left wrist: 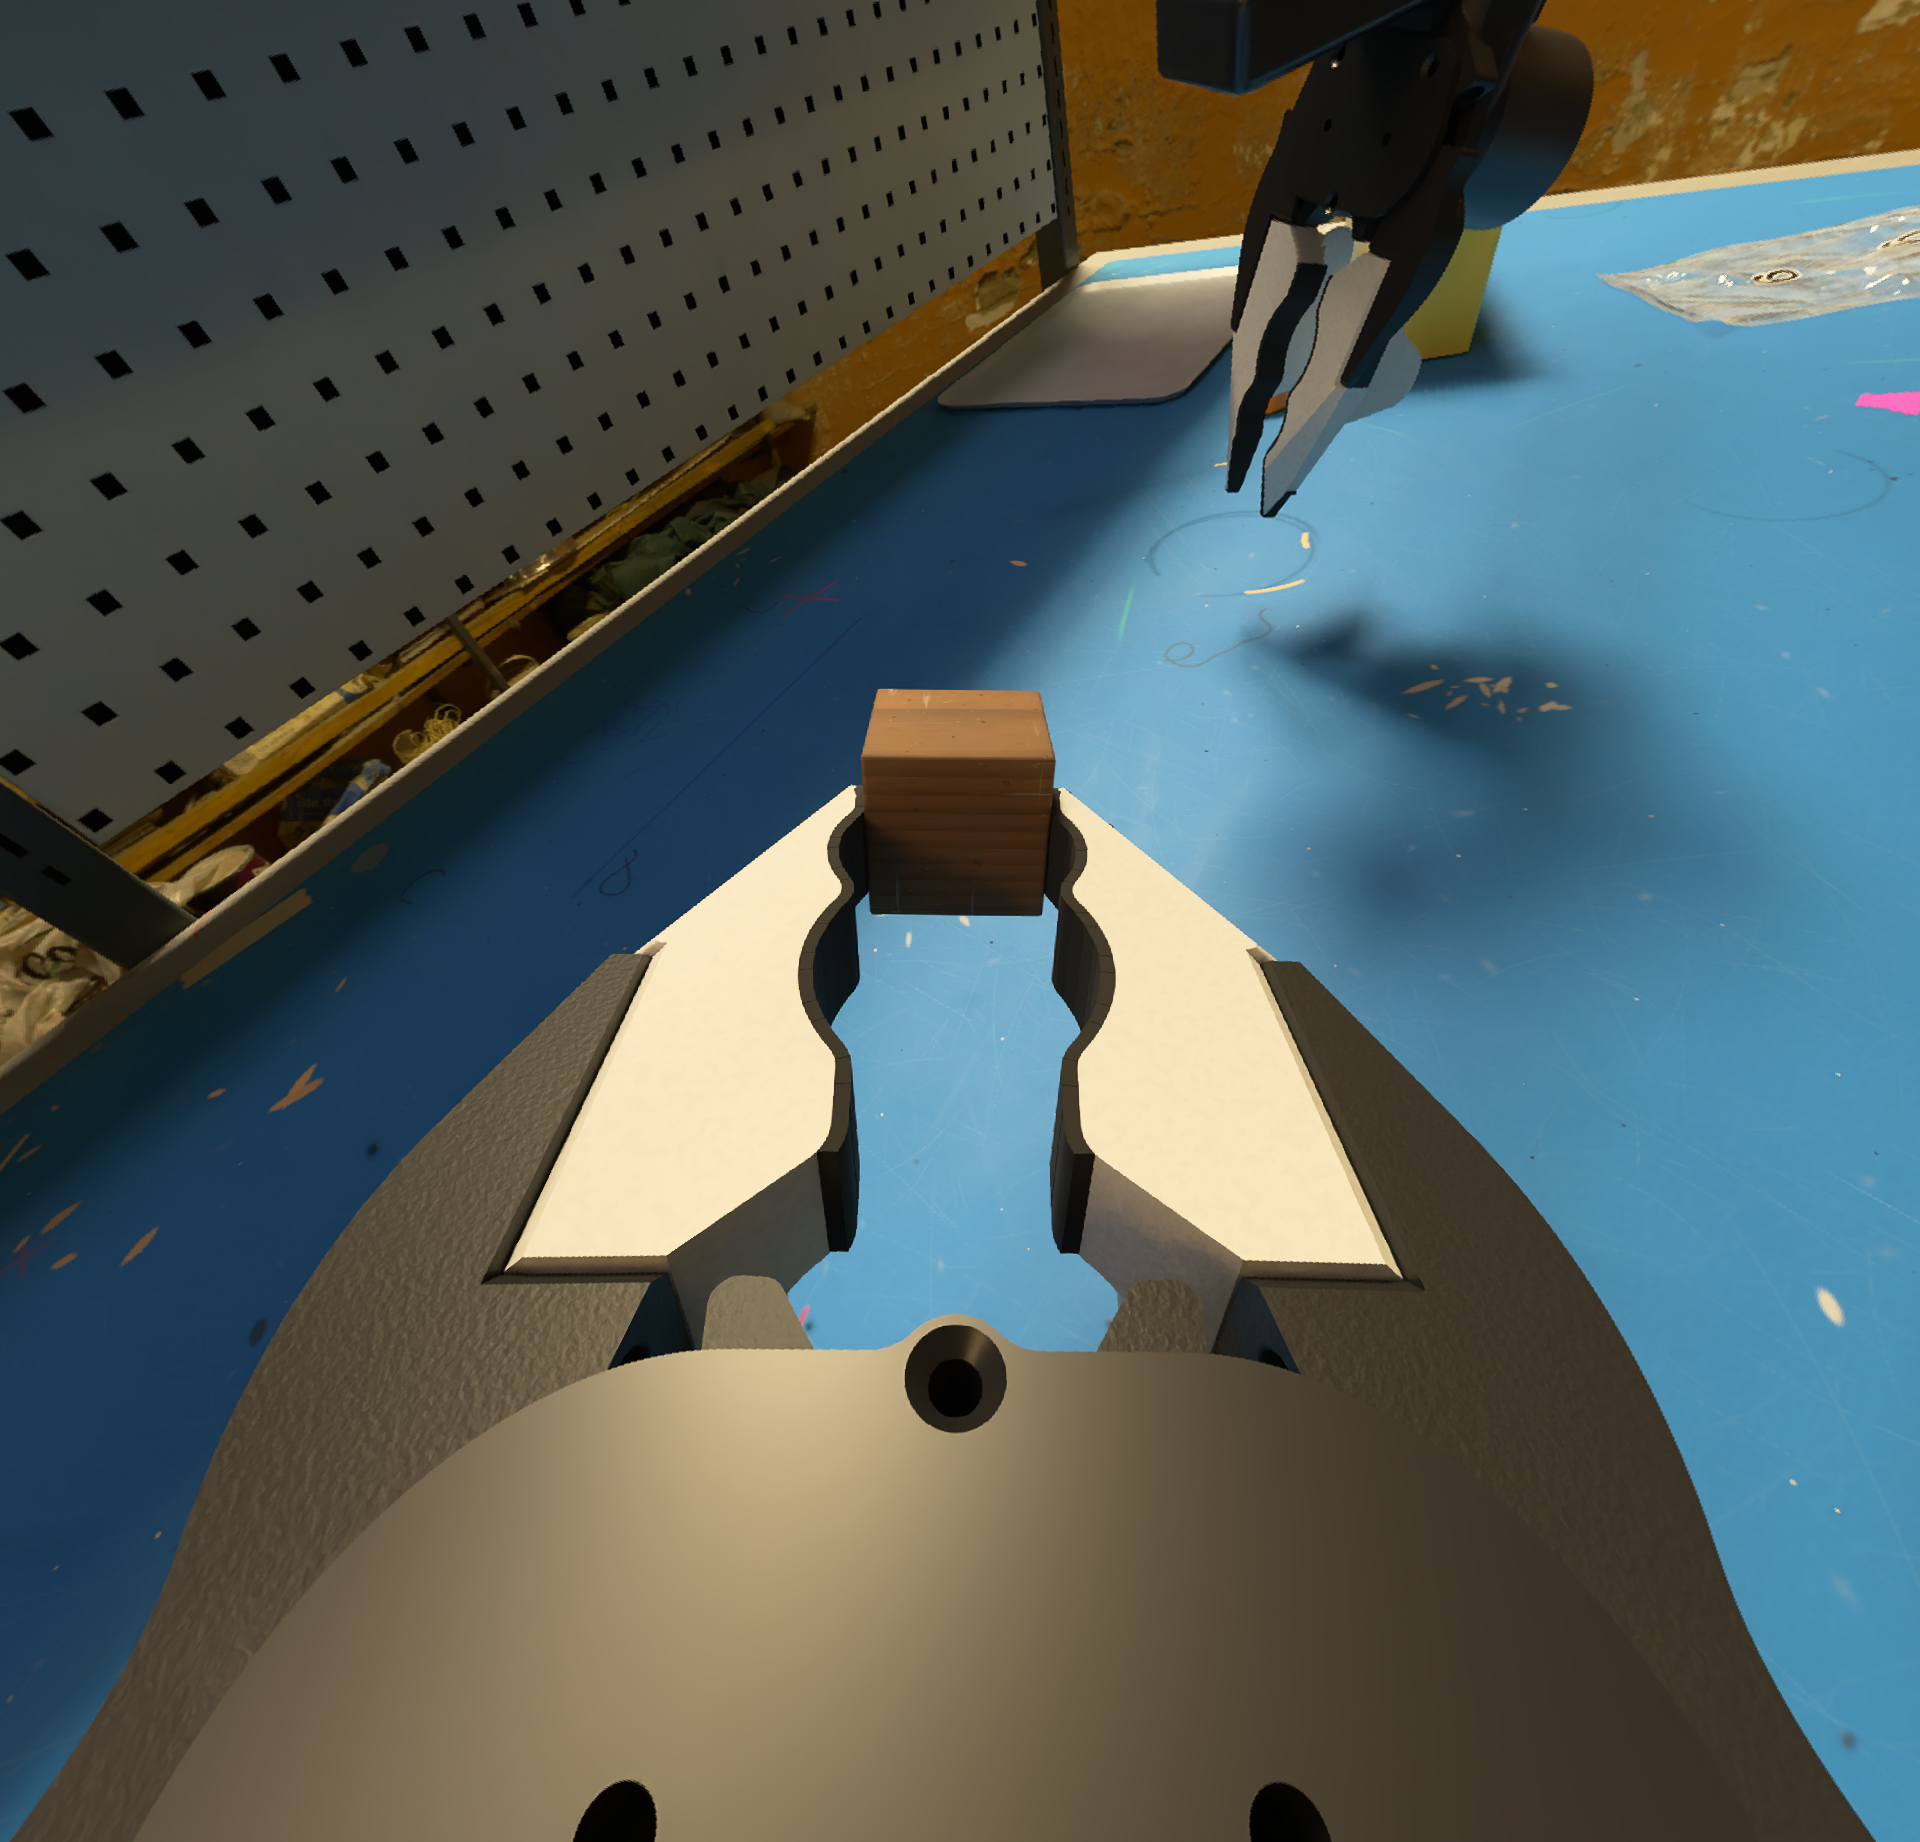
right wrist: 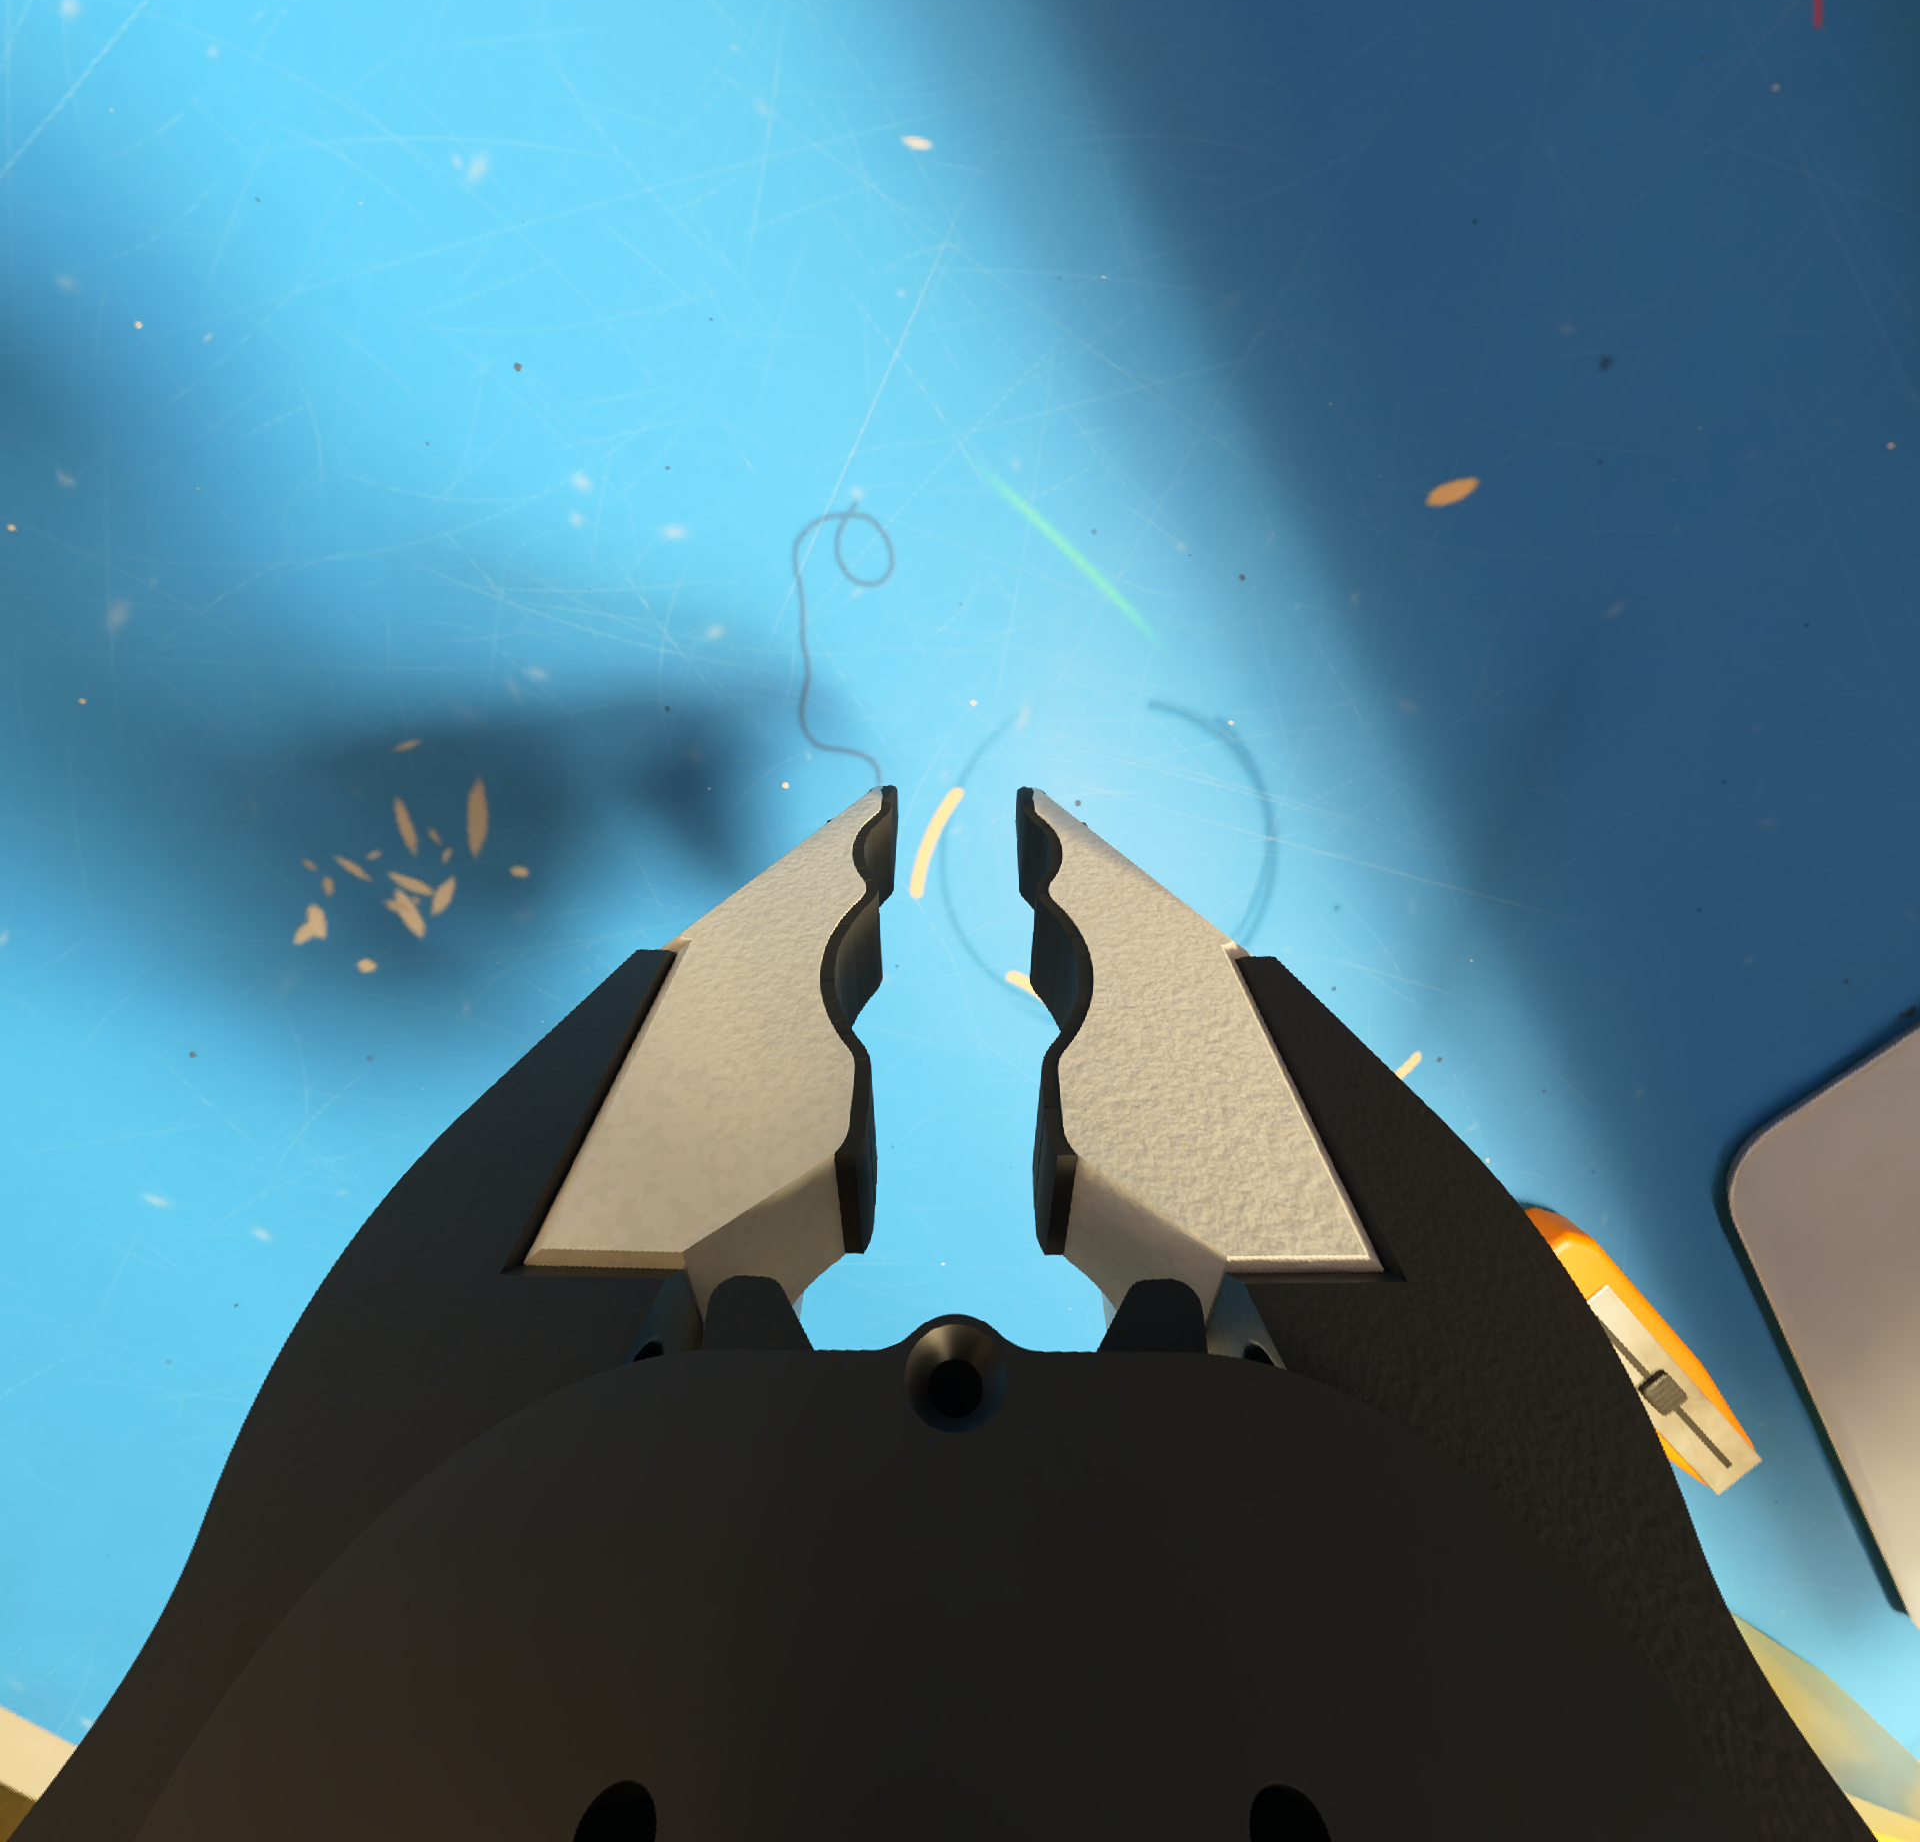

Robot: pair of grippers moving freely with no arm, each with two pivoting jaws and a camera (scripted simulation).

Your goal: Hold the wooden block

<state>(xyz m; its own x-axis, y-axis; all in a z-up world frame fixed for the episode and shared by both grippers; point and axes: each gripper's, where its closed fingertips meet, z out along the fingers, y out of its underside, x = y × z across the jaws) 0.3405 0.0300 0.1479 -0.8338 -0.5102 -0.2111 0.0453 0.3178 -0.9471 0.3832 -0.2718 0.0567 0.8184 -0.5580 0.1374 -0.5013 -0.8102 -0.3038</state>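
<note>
The wooden block (left wrist: pixel 956 753) is a small brown cube in the left wrist view, at the centre above the blue table (left wrist: pixel 1455 961). My left gripper (left wrist: pixel 958 826) is shut on it, one fingertip pressed against each side. I cannot tell whether the block rests on the table or hangs just above it. My right gripper (right wrist: pixel 956 805) has its jaws a little apart with nothing between them, and it points down at the table. It also shows in the left wrist view (left wrist: pixel 1259 499), hovering beyond and to the right of the block.
A grey pegboard (left wrist: pixel 416 286) stands along the left edge, on a grey foot plate (left wrist: pixel 1091 338). A yellow box (left wrist: pixel 1460 286) and a clear plastic bag (left wrist: pixel 1766 275) lie at the far right. An orange utility knife (right wrist: pixel 1642 1356) lies beside the foot plate (right wrist: pixel 1839 1325).
</note>
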